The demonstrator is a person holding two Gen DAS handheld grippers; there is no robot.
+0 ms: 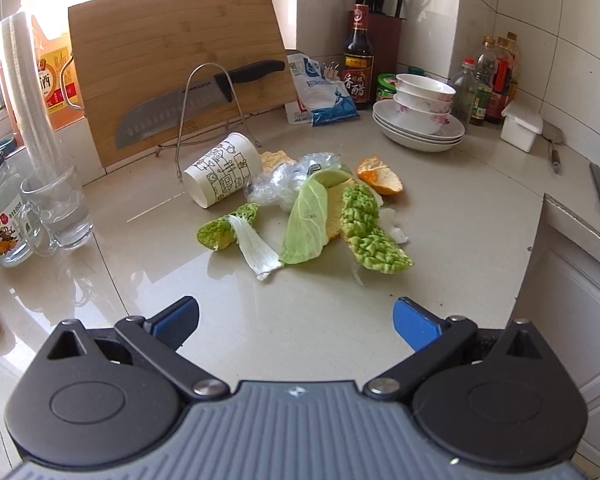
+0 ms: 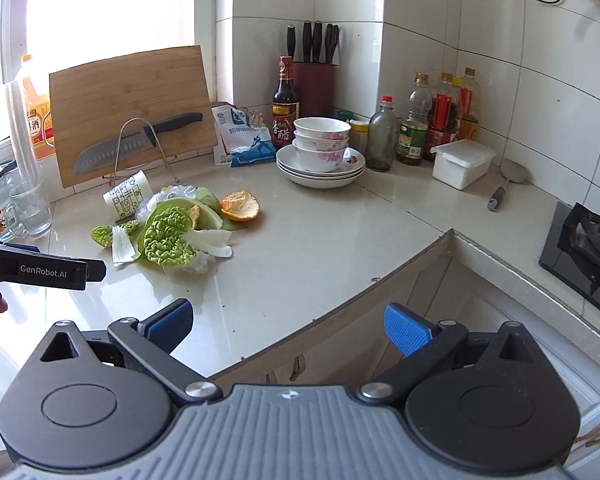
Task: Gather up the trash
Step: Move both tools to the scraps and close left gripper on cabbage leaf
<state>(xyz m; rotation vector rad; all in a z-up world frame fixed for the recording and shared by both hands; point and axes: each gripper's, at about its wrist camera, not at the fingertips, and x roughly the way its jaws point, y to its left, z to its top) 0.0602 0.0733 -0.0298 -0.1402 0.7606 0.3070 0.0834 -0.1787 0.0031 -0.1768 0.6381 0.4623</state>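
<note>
On the corner kitchen counter (image 1: 440, 216), scraps are sitting ahead of both tongs.
Left gripper (image 1: 296, 322) and right gripper (image 2: 288, 326) are both hanging wide open, empty; trash pile (image 1: 312, 208) is lying beside a tipped paper cup (image 1: 220, 174).

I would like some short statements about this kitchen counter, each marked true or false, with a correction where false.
1. The paper cup lies on its side beside the vegetable scraps. True.
2. The left gripper is shut on a cabbage leaf. False: its fingers are wide apart and hold nothing.
3. A knife rests across a wire rack in front of the cutting board. True.
4. The orange peel sits inside the stacked bowls. False: it lies on the counter, apart from the bowls.
5. The right gripper is open and empty. True.
</note>
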